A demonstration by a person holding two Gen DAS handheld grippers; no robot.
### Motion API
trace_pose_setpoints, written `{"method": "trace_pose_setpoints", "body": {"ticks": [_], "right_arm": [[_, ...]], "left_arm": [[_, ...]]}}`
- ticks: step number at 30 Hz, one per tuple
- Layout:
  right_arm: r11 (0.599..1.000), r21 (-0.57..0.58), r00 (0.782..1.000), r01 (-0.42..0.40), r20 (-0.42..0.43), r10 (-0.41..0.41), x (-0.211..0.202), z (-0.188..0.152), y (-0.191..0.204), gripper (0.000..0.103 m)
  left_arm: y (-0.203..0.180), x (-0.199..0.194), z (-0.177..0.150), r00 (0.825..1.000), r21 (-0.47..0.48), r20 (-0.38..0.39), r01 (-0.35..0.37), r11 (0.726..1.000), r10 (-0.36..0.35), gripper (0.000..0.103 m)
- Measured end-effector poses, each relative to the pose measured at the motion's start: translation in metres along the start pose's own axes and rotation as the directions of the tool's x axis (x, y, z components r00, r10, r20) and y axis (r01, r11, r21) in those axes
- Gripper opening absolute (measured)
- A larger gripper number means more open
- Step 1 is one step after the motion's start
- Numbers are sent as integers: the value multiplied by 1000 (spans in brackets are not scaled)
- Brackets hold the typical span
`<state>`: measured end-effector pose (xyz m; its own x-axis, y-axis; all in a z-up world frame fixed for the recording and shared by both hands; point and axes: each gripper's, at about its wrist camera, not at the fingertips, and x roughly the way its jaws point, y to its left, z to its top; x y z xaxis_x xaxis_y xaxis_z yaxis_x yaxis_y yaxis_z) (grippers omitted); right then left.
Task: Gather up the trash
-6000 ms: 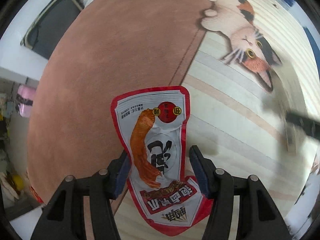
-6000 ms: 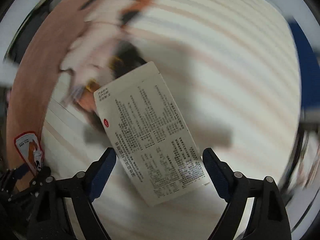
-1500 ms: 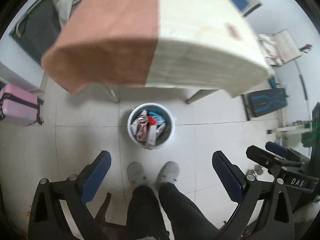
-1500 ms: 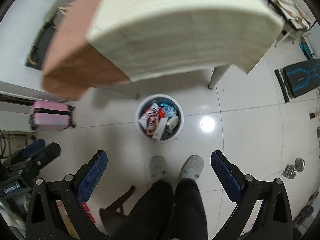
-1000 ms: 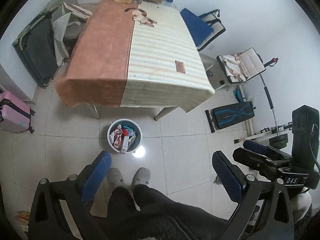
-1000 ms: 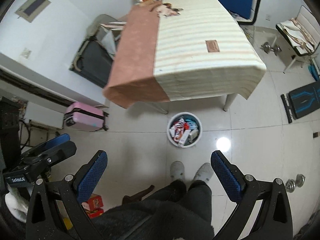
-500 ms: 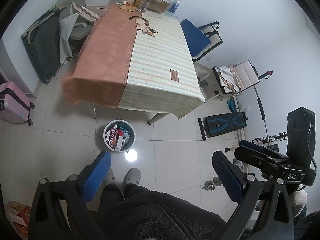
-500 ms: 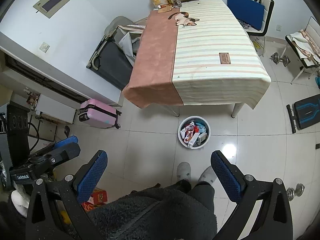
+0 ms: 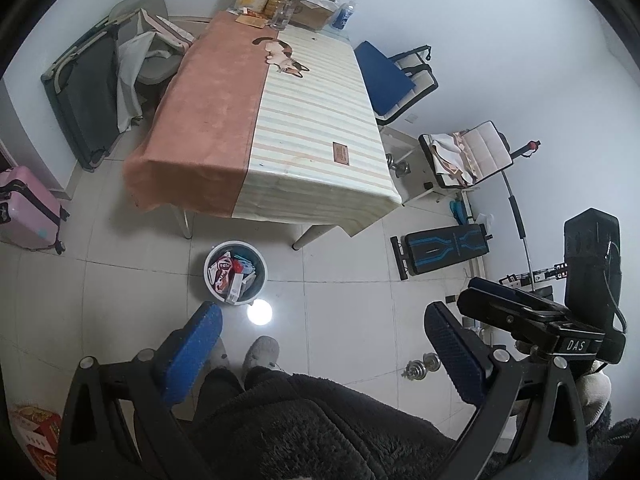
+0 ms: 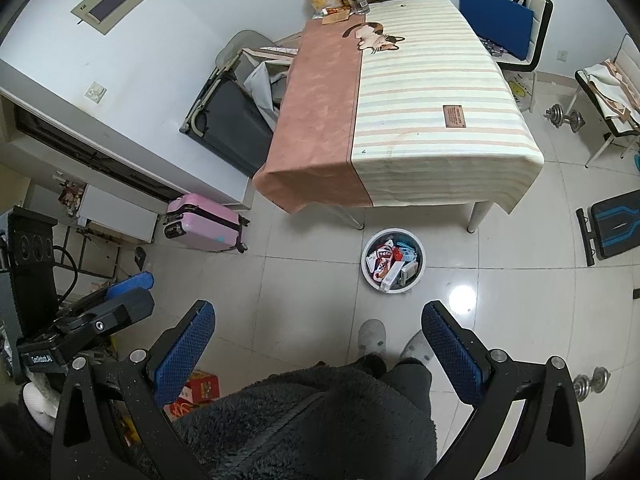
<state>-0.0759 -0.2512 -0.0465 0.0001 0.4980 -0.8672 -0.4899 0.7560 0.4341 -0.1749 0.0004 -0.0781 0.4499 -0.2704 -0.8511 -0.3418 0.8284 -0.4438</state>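
Trash [image 9: 232, 276] fills the white bucket [image 9: 211, 286] on the tiled floor [image 9: 340, 304], just beyond the person's 2 slippers [image 9: 262, 352]. Nearest, the left gripper [image 9: 320, 344] and right gripper [image 10: 318, 338] both stand wide open and hold nothing. Farther, the bucket sits near the front edge of the table [image 9: 280, 120].

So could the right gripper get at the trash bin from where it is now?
Probably not without lowering: the right gripper is open and held high above the floor, with the bin far below, though nothing blocks the way down.
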Motion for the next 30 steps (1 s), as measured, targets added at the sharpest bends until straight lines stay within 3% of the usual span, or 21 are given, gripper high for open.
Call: {"method": "trace_pose_setpoints", "body": {"ticks": [30], "right_arm": [[1000, 8, 1000, -26, -7, 26, -5, -9, 3, 103]], "left_arm": [[-9, -2, -5, 1000, 7, -11, 11, 1000, -11, 103]]}}
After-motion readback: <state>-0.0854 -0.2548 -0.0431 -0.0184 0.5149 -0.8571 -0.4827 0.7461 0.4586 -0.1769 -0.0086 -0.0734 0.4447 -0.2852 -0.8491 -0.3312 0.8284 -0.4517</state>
